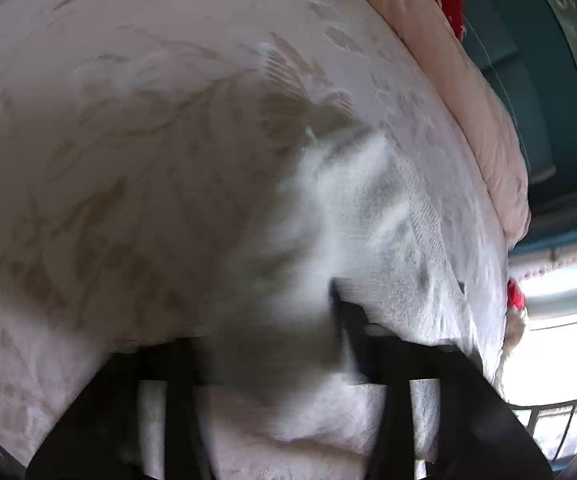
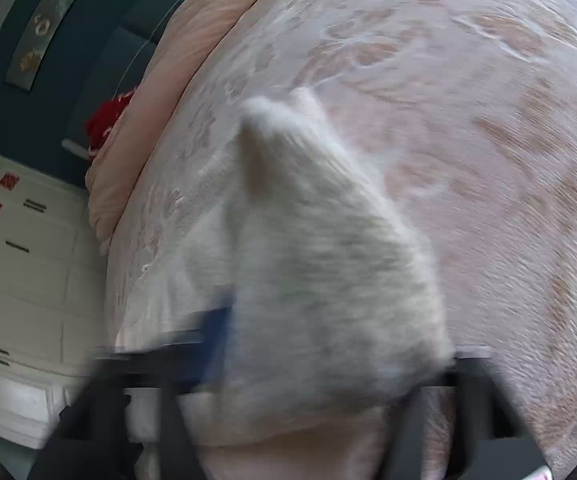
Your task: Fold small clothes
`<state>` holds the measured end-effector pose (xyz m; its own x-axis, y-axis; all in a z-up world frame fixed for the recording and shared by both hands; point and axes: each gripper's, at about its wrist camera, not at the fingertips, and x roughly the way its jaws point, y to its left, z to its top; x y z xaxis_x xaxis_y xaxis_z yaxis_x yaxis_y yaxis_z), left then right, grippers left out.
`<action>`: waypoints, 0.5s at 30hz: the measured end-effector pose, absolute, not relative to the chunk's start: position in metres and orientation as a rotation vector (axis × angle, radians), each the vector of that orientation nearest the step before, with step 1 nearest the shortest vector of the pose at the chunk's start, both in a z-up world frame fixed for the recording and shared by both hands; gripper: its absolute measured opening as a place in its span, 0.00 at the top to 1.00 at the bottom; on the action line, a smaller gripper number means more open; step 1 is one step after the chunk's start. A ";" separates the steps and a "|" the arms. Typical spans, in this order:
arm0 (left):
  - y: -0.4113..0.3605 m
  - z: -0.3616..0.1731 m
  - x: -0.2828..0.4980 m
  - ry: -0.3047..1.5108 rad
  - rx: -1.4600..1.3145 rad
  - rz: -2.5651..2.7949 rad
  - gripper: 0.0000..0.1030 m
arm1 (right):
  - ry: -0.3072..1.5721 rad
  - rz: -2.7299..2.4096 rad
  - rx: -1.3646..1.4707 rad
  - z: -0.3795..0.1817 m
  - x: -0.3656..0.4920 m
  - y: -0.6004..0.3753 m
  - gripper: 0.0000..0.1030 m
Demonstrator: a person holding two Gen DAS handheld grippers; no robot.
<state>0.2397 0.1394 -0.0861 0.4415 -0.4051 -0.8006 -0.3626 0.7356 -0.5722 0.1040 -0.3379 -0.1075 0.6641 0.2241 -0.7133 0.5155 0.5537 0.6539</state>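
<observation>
Both grippers, left gripper [image 1: 288, 340] and right gripper [image 2: 328, 360], seem narrowed on a white garment [image 2: 328, 260] above the bedspread [image 1: 128, 120]; blur hides the pads. A fold looks underway; next, lay the edge down flat.

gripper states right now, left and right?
Left gripper: white knitted garment lies between its fingers; grip cannot be told through blur.
Right gripper: same garment between fingers; also cannot be told.

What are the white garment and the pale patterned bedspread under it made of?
White garment: probably soft ribbed knit, matte and fuzzy; faint ribs show through motion blur. Pale patterned bedspread: looks like a woven or lace-like textile with raised leaf motifs, slight sheen; exact fibre unclear.
</observation>
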 end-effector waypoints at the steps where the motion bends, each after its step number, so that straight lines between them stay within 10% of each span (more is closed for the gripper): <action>1: 0.144 -0.076 0.237 1.126 -0.789 -0.035 0.74 | 0.853 -0.180 0.976 -0.095 0.108 -0.335 0.79; 8: 0.178 -0.002 0.175 1.081 -0.685 -0.092 0.79 | 0.837 -0.035 0.790 -0.008 0.058 -0.295 0.83; 15: 0.197 -0.082 0.102 1.293 -0.605 -0.004 0.70 | 1.117 -0.162 0.735 -0.100 -0.026 -0.291 0.66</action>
